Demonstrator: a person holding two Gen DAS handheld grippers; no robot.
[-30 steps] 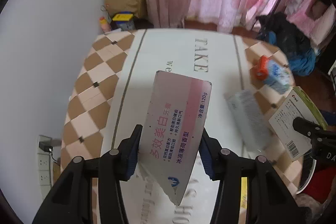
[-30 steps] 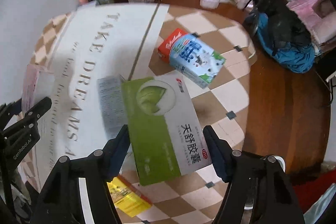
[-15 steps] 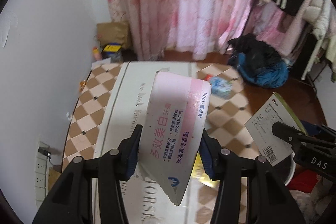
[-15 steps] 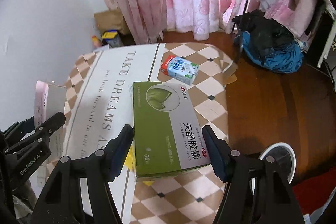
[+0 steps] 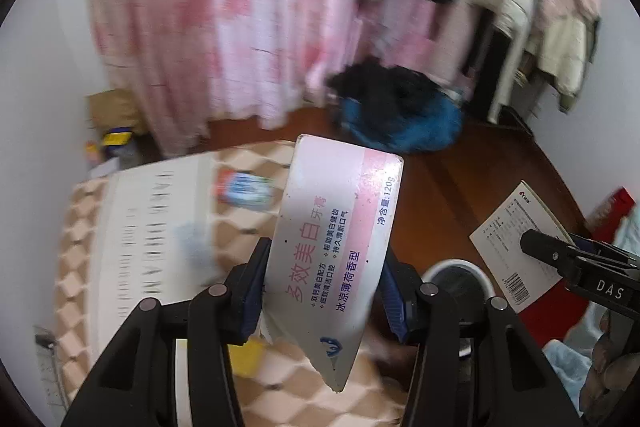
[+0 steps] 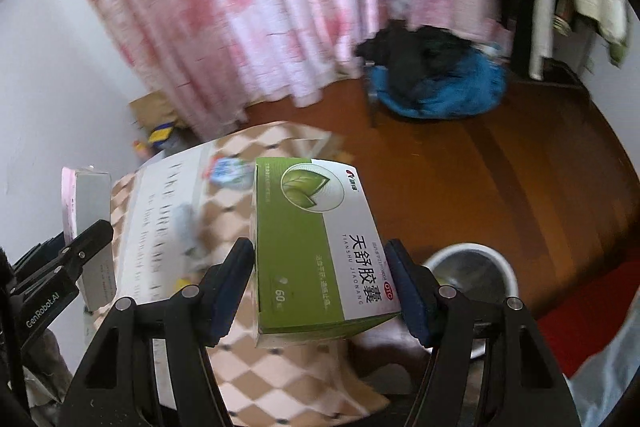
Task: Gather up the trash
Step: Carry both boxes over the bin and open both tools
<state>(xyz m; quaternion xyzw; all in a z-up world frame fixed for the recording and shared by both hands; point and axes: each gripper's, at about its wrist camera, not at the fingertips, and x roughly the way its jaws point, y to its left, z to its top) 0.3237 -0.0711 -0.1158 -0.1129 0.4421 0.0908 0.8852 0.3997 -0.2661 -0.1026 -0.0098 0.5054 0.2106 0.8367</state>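
My left gripper (image 5: 324, 291) is shut on a pink and white toothpaste box (image 5: 336, 239), held high above the table. My right gripper (image 6: 324, 283) is shut on a green and white medicine box (image 6: 320, 247). The medicine box also shows at the right of the left wrist view (image 5: 516, 243), and the toothpaste box at the left of the right wrist view (image 6: 86, 211). A white round trash bin (image 6: 472, 271) stands on the floor below and right of the medicine box; it also shows in the left wrist view (image 5: 460, 279). A blue and red milk carton (image 5: 246, 189) lies on the table.
The table (image 6: 280, 359) has a checkered cloth with a white printed runner (image 5: 152, 227). A yellow packet (image 5: 246, 355) lies near its front edge. A blue and black clothes pile (image 6: 436, 83) sits on the wooden floor. Pink curtains (image 6: 240, 7) hang behind.
Both grippers have risen and swung right with their boxes. The table has dropped to the lower left and the trash bin has come into view beneath the grippers.
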